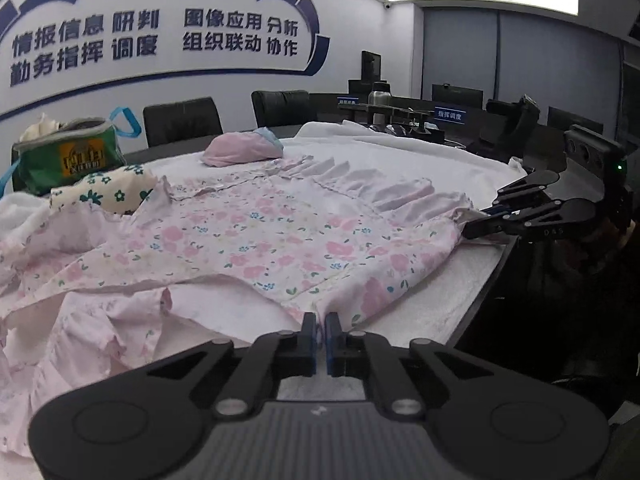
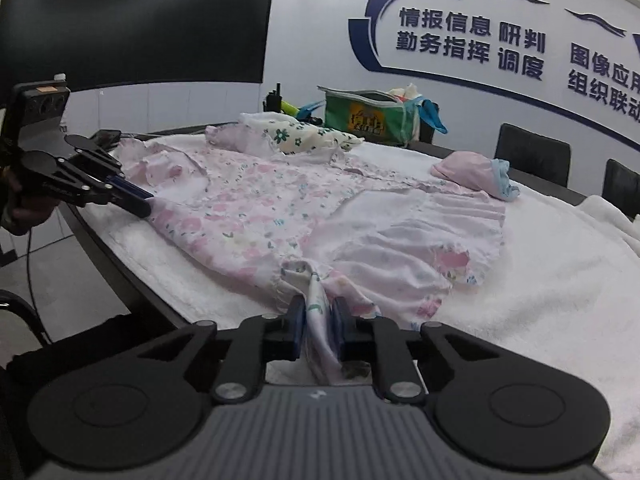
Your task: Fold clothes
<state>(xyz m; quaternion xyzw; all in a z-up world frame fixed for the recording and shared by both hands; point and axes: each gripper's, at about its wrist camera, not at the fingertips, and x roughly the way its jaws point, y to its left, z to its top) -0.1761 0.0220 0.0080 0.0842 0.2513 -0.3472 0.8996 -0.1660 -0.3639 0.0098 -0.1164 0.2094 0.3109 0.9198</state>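
A pink floral garment (image 1: 260, 232) (image 2: 248, 216) with a pleated frill lies spread on a white towel (image 1: 420, 160) (image 2: 540, 280) that covers the table. In the left wrist view my left gripper (image 1: 320, 320) is shut on the near hem, with a thin fold of cloth pinched between its blue pads. The right wrist view shows it as the left gripper (image 2: 146, 208), holding the garment's left corner. My right gripper (image 2: 320, 306) is shut on a bunched strip of the same garment, which hangs back between its fingers. It appears as the right gripper (image 1: 470, 232), clamped on the far right corner.
A folded pink piece (image 1: 240, 148) (image 2: 472, 172) lies at the far side of the towel. A white cloth with green flowers (image 1: 108, 192) (image 2: 304, 136) sits beside a green bag (image 1: 68, 156) (image 2: 364, 116). Black chairs (image 1: 182, 120) stand behind the table. The dark table edge (image 1: 500, 272) runs close to both grippers.
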